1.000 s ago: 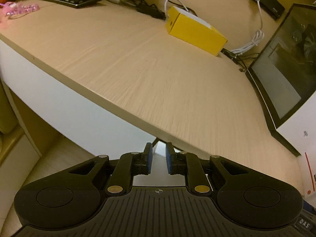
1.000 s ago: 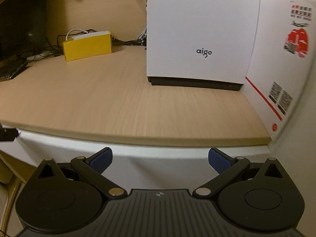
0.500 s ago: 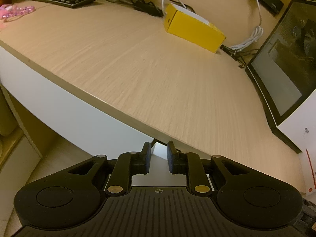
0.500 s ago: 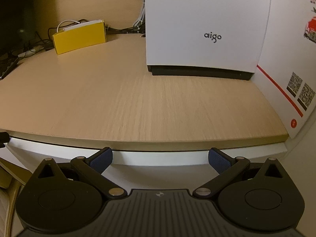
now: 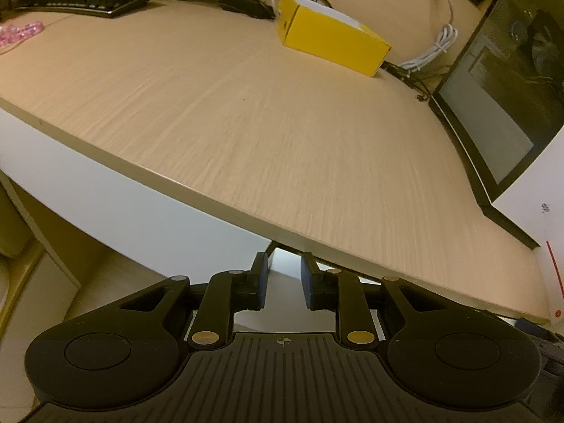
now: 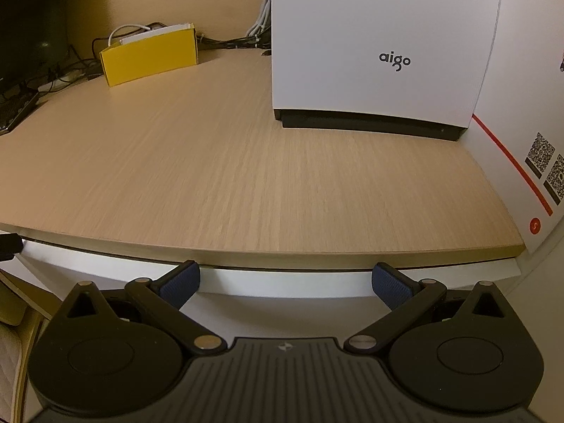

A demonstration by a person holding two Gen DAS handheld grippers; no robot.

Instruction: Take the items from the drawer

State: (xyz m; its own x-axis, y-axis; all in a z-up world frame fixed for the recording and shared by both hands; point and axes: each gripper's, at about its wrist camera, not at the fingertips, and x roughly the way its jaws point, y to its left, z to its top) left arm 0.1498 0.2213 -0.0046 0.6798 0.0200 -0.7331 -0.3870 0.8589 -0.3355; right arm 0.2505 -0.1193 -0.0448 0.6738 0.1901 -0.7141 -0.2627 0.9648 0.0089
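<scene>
Drawer front (image 6: 282, 280), white band running left-right under desk edge (image 6: 246, 250), lower centre; right gripper (image 6: 285, 280) spread wide, level with it. Left gripper (image 5: 283, 282) narrowly parted, empty.

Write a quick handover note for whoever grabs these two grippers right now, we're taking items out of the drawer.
Left gripper: jaws nearly together with a small gap, nothing between them, low at the desk edge.
Right gripper: wide open, empty, facing the white drawer front just under the desk edge.
Drawer: looks shut; only a thin dark seam shows below the desk. Its contents are not visible.
On the desk: yellow box, white aigo box, clear wood between.
Done: nothing taken out yet.
Left: open the drawer, lift items out, probably onto the desk.
</scene>
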